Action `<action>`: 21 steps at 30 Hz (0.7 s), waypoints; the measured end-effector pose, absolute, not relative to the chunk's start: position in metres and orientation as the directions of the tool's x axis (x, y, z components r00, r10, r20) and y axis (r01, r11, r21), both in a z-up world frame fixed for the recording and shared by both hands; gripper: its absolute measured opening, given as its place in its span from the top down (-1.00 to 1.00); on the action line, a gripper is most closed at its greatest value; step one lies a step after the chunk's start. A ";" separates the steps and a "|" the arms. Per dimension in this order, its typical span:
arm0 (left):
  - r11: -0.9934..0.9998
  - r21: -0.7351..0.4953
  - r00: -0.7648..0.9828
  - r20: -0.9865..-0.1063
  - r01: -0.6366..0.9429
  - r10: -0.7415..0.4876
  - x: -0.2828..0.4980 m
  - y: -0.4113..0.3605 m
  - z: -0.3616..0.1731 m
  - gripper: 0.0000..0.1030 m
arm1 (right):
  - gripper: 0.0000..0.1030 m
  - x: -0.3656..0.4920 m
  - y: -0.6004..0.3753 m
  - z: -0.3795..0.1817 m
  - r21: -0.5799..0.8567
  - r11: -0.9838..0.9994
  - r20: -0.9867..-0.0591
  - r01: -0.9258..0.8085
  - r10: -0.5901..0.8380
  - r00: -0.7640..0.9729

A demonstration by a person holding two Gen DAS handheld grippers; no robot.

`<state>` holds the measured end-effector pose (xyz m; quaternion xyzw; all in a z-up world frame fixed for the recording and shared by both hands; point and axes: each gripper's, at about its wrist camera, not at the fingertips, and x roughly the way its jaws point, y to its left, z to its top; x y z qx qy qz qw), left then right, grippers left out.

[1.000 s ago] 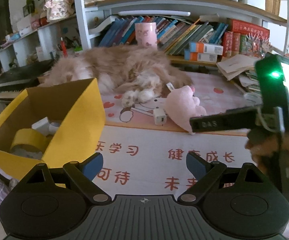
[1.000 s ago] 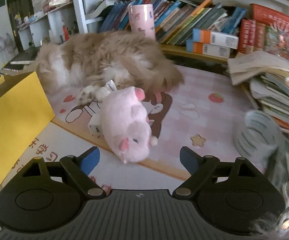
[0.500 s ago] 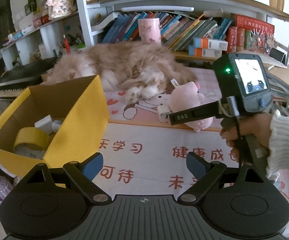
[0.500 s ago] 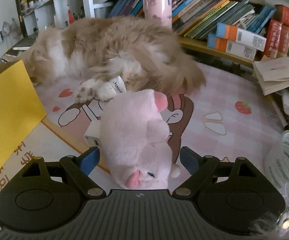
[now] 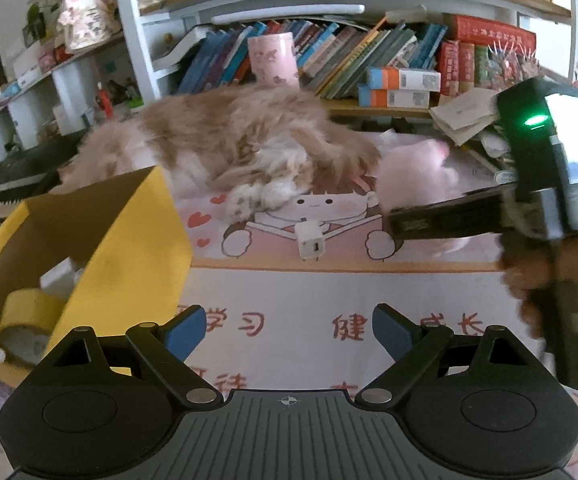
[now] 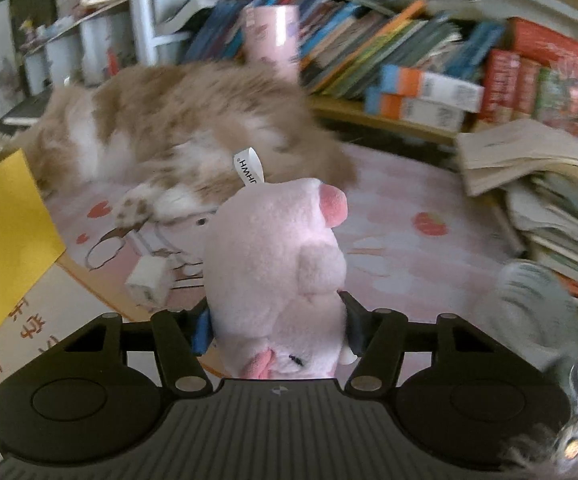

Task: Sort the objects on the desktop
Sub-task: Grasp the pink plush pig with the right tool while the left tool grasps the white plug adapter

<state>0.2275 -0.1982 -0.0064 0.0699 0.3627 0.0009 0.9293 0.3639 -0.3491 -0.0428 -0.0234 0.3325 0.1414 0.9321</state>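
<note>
Right wrist view shows the right tongs [image 6: 277,326] clamped on the soft pink plush pig [image 6: 275,264], held just beside the small white charger cube [image 6: 147,280] on the counter [image 6: 401,216]. Left tongs [image 5: 285,330] stand apart, gripping nothing, beside the open yellow cardboard box [image 5: 129,248].

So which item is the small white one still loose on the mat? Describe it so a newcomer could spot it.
Start at the sleeping cat on the pink cartoon mat. Just in front of its paws lies a small white charger cube, between the yellow box and the pink plush pig. It is the only hard, square-edged white thing there, with a port on its face.
</note>
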 end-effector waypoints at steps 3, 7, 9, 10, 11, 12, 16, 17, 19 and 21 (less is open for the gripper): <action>0.990 0.129 0.744 -0.667 0.064 0.039 0.240 -0.202 -0.011 -0.79 | -0.13 0.355 -0.368 -0.035 0.055 0.973 -0.611 -0.225 0.211 0.763; 0.986 0.134 0.742 -0.670 0.097 0.018 0.261 -0.208 -0.022 -0.79 | -0.13 0.344 -0.389 -0.031 0.068 0.982 -0.610 -0.176 0.180 0.772; 0.987 0.122 0.741 -0.672 0.102 0.007 0.274 -0.210 -0.029 -0.78 | -0.13 0.340 -0.394 -0.030 0.078 0.983 -0.616 -0.169 0.181 0.766; 0.988 0.114 0.741 -0.672 0.100 0.003 0.282 -0.211 -0.032 -0.76 | -0.13 0.337 -0.396 -0.031 0.084 0.983 -0.619 -0.165 0.181 0.764; 0.990 0.104 0.742 -0.670 0.096 -0.001 0.289 -0.211 -0.035 -0.70 | -0.13 0.335 -0.397 -0.031 0.087 0.983 -0.620 -0.161 0.180 0.764; 0.991 0.095 0.744 -0.668 0.091 -0.004 0.296 -0.211 -0.038 -0.66 | -0.13 0.332 -0.398 -0.031 0.092 0.983 -0.620 -0.157 0.180 0.763; 0.996 0.072 0.746 -0.666 0.046 0.014 0.326 -0.212 -0.048 -0.39 | -0.13 0.321 -0.401 -0.031 0.102 0.983 -0.630 -0.153 0.183 0.755; 0.997 0.070 0.746 -0.666 0.029 0.025 0.332 -0.212 -0.051 -0.30 | -0.13 0.318 -0.401 -0.032 0.100 0.983 -0.632 -0.154 0.182 0.753; 0.999 0.055 0.735 -0.677 -0.001 0.038 0.344 -0.209 -0.058 -0.16 | -0.13 0.313 -0.399 -0.034 0.091 0.982 -0.638 -0.163 0.183 0.748; 0.998 0.049 0.721 -0.691 -0.024 0.051 0.354 -0.206 -0.064 -0.05 | -0.13 0.310 -0.398 -0.037 0.084 0.982 -0.647 -0.167 0.181 0.741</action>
